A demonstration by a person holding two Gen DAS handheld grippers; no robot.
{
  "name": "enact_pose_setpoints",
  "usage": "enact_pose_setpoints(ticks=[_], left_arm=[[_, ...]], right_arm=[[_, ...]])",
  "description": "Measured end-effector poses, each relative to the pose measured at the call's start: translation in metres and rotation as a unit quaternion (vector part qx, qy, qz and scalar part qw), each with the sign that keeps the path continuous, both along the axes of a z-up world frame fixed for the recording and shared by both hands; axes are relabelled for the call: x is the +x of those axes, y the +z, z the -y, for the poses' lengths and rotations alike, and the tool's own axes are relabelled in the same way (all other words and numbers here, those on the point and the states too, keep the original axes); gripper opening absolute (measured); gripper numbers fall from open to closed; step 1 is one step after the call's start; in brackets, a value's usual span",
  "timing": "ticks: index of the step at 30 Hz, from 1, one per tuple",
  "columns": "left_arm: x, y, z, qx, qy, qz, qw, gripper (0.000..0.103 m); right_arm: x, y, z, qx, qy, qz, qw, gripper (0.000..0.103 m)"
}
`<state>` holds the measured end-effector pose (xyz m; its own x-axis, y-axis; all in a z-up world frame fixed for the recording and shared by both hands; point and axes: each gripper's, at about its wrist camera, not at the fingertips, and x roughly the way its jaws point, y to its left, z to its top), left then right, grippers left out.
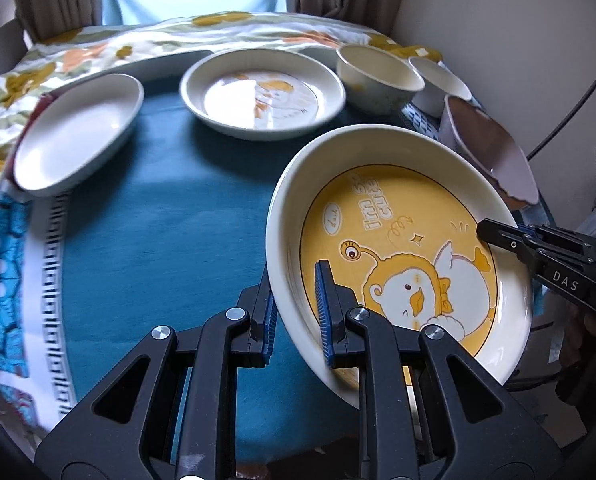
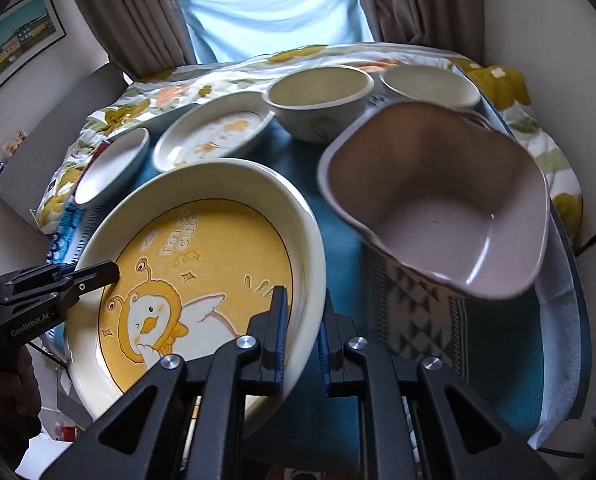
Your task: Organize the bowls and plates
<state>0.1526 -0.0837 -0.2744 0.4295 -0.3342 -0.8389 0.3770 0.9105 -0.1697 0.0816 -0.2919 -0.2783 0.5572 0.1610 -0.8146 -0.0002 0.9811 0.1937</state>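
Observation:
A large cream plate with a yellow cartoon duck [image 1: 397,248] [image 2: 202,264] is held tilted above the blue table between both grippers. My left gripper [image 1: 298,312] straddles its left rim, one finger inside and one outside. My right gripper [image 2: 303,332] straddles its right rim the same way; it shows in the left wrist view [image 1: 497,236]. A second duck plate [image 1: 262,94] [image 2: 214,134], a plain white oval plate [image 1: 74,132] [image 2: 112,166], two cream bowls [image 1: 375,76] [image 1: 437,80] and a pink bowl [image 2: 437,200] [image 1: 493,152] stand around it.
The round table has a blue top [image 1: 170,220] with a patterned cloth rim [image 1: 54,280]. A flowered blanket [image 1: 98,52] lies behind it, under curtains and a window. A wall stands at the right [image 1: 497,20].

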Motion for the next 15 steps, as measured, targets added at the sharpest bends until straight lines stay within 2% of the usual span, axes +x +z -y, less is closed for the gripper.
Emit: enact_pose_setpoints(ticks=[9, 15], left_arm=[[0.002, -0.023, 0.012, 0.009, 0.001, 0.007, 0.9999, 0.016], [0.001, -0.027, 0.012, 0.011, 0.004, 0.009, 0.9999, 0.016]], right_arm=[[0.002, -0.02, 0.01, 0.004, 0.002, 0.006, 1.0, 0.013], [-0.001, -0.019, 0.004, -0.001, 0.004, 0.009, 1.0, 0.014]])
